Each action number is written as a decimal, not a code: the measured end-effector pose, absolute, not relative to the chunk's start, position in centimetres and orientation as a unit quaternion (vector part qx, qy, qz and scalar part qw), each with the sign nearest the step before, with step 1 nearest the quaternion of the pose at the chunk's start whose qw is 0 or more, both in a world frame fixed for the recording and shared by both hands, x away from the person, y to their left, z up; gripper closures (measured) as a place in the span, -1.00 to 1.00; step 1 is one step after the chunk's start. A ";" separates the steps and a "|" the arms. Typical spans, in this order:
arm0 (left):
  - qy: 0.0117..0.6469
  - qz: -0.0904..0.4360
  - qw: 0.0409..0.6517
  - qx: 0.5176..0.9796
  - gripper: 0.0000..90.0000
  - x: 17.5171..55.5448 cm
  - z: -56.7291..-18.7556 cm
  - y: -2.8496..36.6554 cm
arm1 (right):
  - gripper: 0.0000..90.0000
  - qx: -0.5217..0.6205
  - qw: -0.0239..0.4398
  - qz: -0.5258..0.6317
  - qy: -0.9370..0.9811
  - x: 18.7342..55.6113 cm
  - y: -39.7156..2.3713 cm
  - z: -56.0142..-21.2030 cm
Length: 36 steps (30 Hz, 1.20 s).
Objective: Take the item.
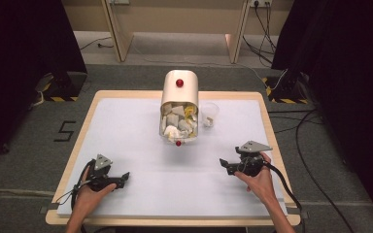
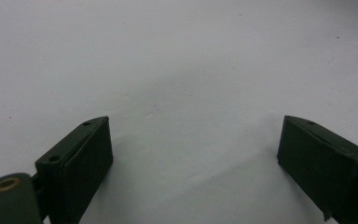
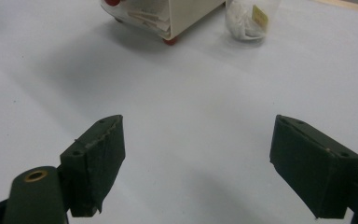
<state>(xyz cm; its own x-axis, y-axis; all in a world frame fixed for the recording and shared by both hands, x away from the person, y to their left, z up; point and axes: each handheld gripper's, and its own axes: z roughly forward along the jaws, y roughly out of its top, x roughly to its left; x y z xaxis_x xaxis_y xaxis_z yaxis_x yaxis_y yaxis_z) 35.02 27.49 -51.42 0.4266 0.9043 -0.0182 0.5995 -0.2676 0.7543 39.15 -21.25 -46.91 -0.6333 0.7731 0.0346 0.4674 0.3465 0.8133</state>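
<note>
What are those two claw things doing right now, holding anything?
Left gripper: open, holding nothing.
Right gripper: open, holding nothing.

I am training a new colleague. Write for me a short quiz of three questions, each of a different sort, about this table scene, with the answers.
1. True or false: the left gripper holds a piece of paper.
2. Multiple choice: the cream bin full of crumpled paper lies A) upright, B) on its side with the opening toward the person, C) upside down.
3. Short answer: what stands just right of the bin in the high view?

Key
1. False: its jaws stand open over the bare white table cover.
2. B.
3. A clear plastic cup; the right gripper, also open, is nearer to it.
</note>
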 end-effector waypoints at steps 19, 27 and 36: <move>0.490 0.215 0.354 0.767 -0.79 35.0 -51.4 27.5 | -0.60 0.382 0.182 0.395 0.816 37.2 -22.1 -48.5; 0.490 0.216 0.354 0.767 -0.79 35.0 -51.4 27.5 | -0.60 0.369 0.180 0.381 0.828 36.3 -21.7 -49.0; 0.490 0.216 0.353 0.767 -0.79 35.0 -51.4 27.5 | -0.60 0.367 0.175 0.366 0.837 35.6 -21.4 -49.3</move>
<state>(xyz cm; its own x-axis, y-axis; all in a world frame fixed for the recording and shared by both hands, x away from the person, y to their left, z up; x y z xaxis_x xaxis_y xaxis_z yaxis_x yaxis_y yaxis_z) 34.99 27.48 -51.41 0.4269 0.9042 -0.0147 0.5996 -0.2709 0.7530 35.63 -21.39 -49.29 -0.6699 0.7420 -0.0251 0.4860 0.4638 0.7407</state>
